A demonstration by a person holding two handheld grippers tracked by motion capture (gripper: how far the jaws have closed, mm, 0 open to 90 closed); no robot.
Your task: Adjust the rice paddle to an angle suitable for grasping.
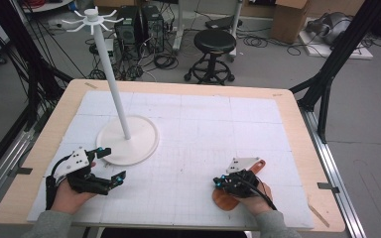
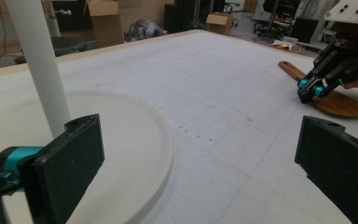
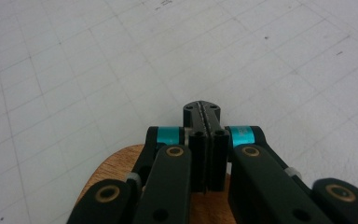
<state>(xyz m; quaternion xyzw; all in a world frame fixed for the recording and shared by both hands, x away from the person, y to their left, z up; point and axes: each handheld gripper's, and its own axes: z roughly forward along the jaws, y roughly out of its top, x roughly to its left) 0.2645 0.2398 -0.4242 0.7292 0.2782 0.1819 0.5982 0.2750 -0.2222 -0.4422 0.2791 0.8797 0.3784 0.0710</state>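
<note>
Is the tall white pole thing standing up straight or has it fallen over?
Standing up. The tall white pole stand rises from its round white base flat on the white gridded mat, hook arms on top.

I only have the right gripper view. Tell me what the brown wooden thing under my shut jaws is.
Observer: A wooden spoon, lying flat on the white mat. The right gripper sits over its bowl, and the handle points away from the person.
Operator: Report the other hand.
Observer: The left gripper is open and empty, beside the round base of a white stand.
Operator: Describe that stand.
Observer: A tall pole with a ring of hooks on top, nothing hanging on them.
</note>
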